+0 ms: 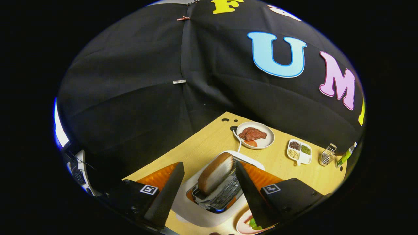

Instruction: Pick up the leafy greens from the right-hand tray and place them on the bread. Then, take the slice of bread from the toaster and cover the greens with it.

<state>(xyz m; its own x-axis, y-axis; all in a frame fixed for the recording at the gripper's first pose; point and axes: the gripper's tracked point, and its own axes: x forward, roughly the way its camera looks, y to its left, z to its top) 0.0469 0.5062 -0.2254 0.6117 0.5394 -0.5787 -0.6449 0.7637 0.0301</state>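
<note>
Brown-crusted bread slice (215,173) stands in the toaster (209,209) between the wide-open, empty gripper (209,192) fingers; closing off-centre could crumple or drop it short of the greens (253,223) near right.

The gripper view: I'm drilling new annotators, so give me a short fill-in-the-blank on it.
1. The bread stands in the ___.
2. The gripper fingers are ___, one on each side of the bread.
3. The meat lies on a round ___ beyond the toaster.
4. The divided dish holds ___.

Missing: toaster; open; plate; beans
</note>
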